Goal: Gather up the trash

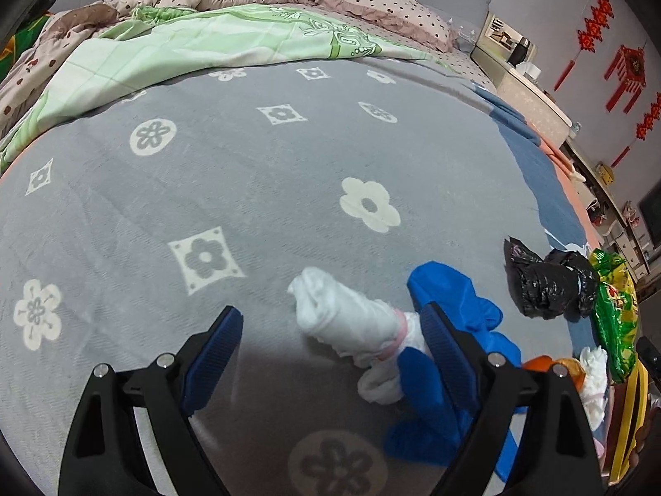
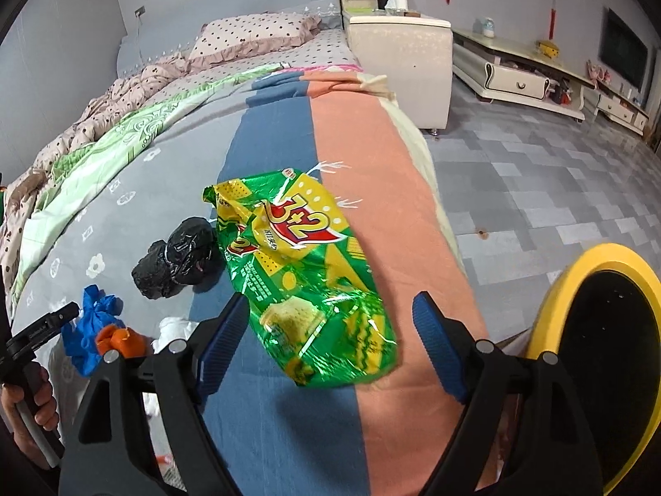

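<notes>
Both grippers, left gripper (image 1: 330,355) and right gripper (image 2: 330,335), were spread wide and held nothing. The green wrapper (image 2: 297,273), black bag (image 2: 177,256) and white rag (image 1: 347,322) still lay on the bed (image 1: 248,165).

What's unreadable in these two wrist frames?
- Blue glove, left wrist view: lower part hidden behind the jaw.
- Orange scrap, left wrist view: mostly behind the gripper frame.
- Yellow-rimmed bin, right wrist view: cut by the edge, inside too dark.
- Green snack bag: small print blurred.
</notes>
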